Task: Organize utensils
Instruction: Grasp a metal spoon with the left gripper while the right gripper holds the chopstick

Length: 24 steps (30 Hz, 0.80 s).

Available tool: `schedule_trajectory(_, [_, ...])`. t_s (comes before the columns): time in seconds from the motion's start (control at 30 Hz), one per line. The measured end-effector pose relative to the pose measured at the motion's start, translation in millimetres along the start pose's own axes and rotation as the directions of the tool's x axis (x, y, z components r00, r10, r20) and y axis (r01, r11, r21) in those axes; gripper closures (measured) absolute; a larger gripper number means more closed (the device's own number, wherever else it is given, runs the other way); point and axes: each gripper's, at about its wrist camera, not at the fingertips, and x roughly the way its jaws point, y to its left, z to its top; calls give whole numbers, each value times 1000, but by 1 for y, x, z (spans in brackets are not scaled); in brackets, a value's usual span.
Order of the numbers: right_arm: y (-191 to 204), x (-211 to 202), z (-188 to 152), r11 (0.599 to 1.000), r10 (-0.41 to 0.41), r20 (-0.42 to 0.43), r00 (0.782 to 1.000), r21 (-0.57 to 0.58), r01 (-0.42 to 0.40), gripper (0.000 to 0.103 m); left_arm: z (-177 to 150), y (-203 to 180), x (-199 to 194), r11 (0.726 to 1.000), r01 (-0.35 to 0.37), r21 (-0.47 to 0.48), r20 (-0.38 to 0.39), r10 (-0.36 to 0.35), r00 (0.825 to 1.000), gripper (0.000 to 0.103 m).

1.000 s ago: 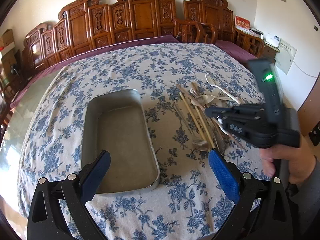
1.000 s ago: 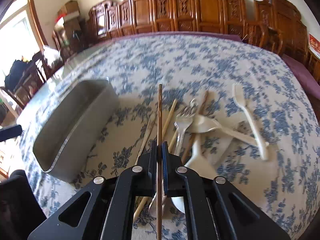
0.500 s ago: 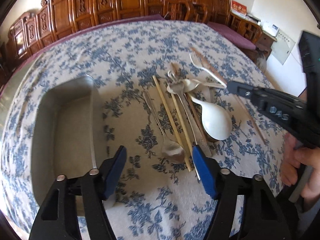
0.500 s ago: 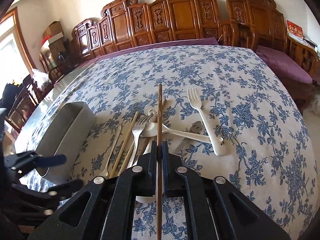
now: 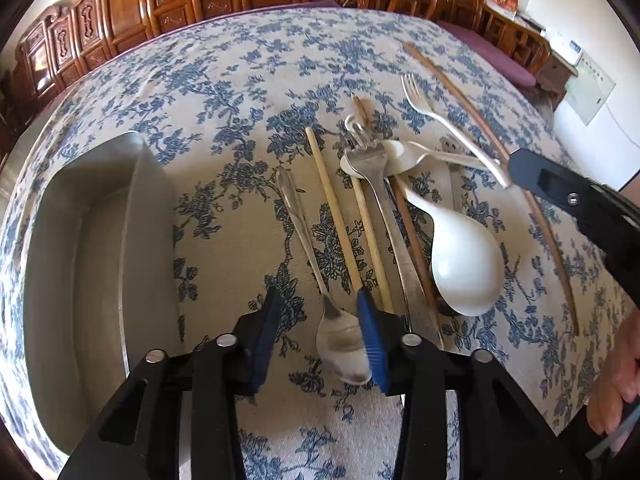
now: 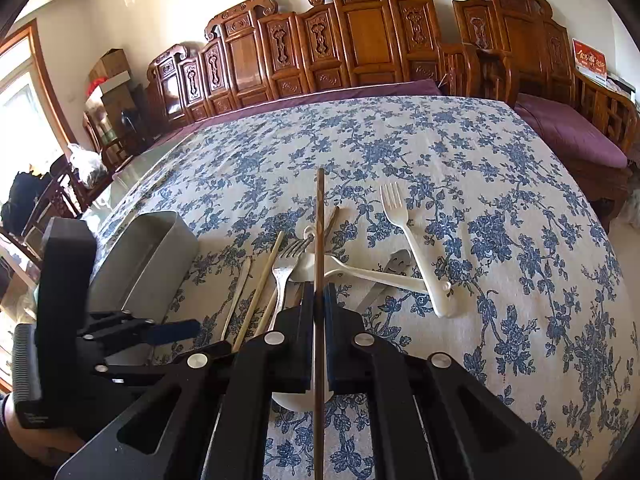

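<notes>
Moved: left gripper [image 5: 318, 328] has dropped from above the tray [image 5: 100, 264] to the spoon [image 5: 320, 256], jaws narrowed, bowl between them, not yet clamped.
Right gripper [image 6: 318, 336]: clamped on a dark chopstick [image 6: 319, 240], raised right of tray.
Meaning: spoon pickup likely next; tray holds nothing.

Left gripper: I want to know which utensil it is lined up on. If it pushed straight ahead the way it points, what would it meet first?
Most likely the metal spoon: its bowl already lies between the open fingers of the left gripper, close against the right pad. Height above the cloth is hard to judge.
</notes>
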Motion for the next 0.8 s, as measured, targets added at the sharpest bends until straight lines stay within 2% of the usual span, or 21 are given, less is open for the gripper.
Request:
schedule_trajectory(0.17, [1, -1, 1, 1000, 0, -1, 1000, -1, 0, 97, 8, -1, 8, 1000, -30, 2, -23, 30, 999, 81])
schedule_trajectory(0.33, [3, -1, 1, 1000, 3, 0, 1000, -4, -3, 97, 11, -3, 8, 1000, -29, 12, -42, 29, 999, 83])
schedule_trajectory(0.4, [5, -1, 1, 1000, 2, 1, 1000, -6, -2, 97, 12, -4, 8, 1000, -20, 14, -46, 21, 999, 99])
schedule_trajectory(0.6, [6, -2, 1, 1000, 3, 5, 1000, -8, -3, 97, 9, 1, 6, 1000, -3, 15, -51, 3, 999, 101])
schedule_trajectory(0.8, [9, -1, 1, 1000, 3, 3, 1000, -18, -3, 97, 4, 5, -8, 1000, 14, 19, -17, -14, 1000, 102])
